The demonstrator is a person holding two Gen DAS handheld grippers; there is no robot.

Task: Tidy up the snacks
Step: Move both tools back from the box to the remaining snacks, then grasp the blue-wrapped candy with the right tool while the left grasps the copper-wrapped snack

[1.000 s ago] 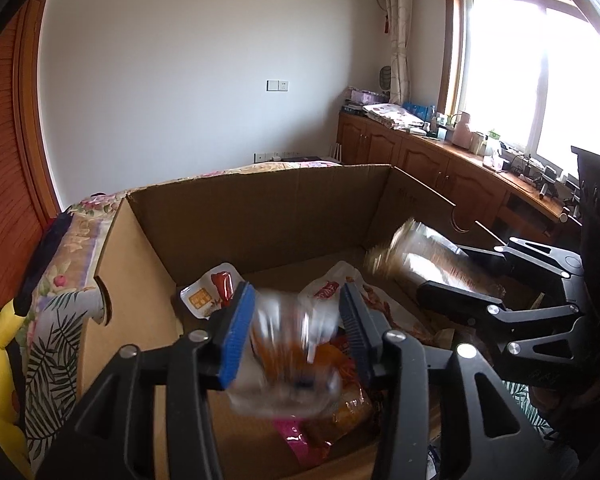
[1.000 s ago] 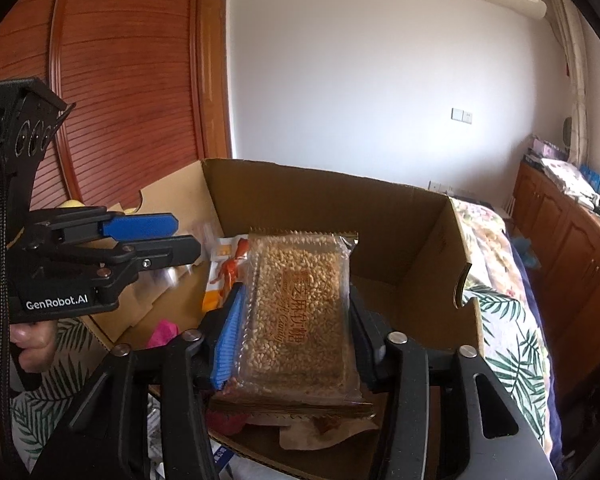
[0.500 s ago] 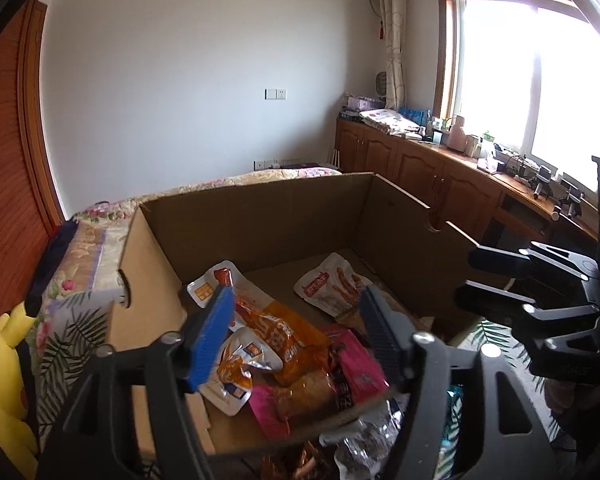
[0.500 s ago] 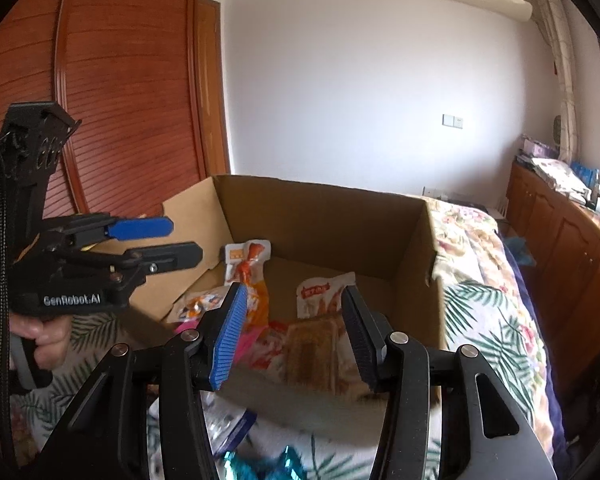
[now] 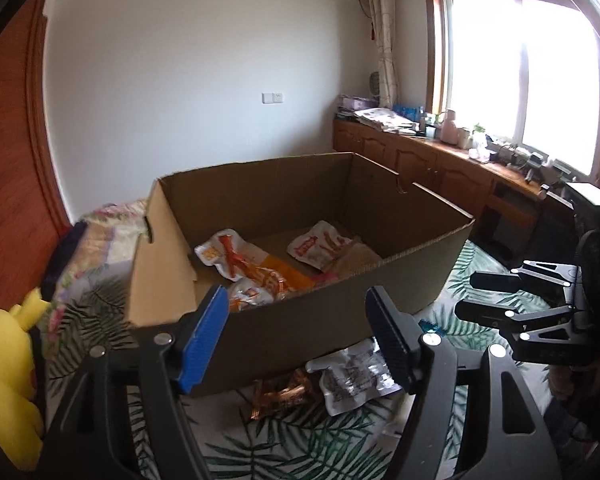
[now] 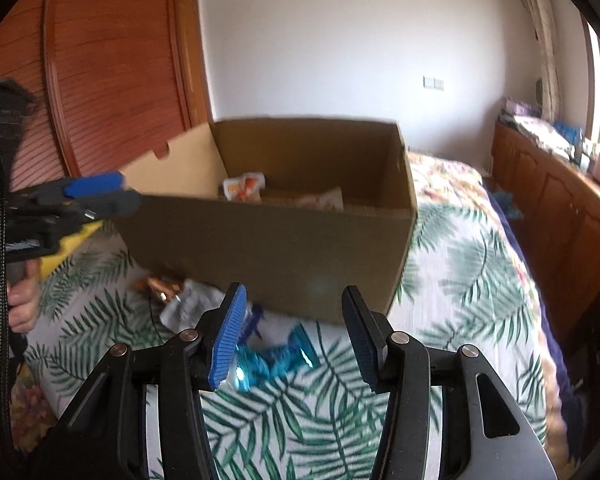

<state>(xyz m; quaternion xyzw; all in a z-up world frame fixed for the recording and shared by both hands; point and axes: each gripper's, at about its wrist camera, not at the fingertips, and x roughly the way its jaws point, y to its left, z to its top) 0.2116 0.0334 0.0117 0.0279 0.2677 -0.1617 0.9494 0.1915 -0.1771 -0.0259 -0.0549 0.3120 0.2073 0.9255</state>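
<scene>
Cardboard box (image 5: 300, 320) on the bed (image 6: 460, 260), snack packets (image 5: 260, 268) inside. Left claw (image 5: 296, 336) just opened, gaping, nothing between its pads. Right claw (image 6: 292, 336) part open, empty, above a blue wrapper (image 6: 276, 360). Silver packet (image 5: 356, 372) and copper one (image 5: 284, 394) before the box.

White walls (image 5: 188, 92), bright window (image 5: 528, 84), wooden cabinets (image 5: 424, 164).

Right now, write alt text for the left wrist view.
An open left claw, nothing between its fingers, faces a cardboard box holding several snack packets on a leaf-print bedspread. A silver packet and a copper-coloured packet lie outside the box; the right claw shows at the right.
</scene>
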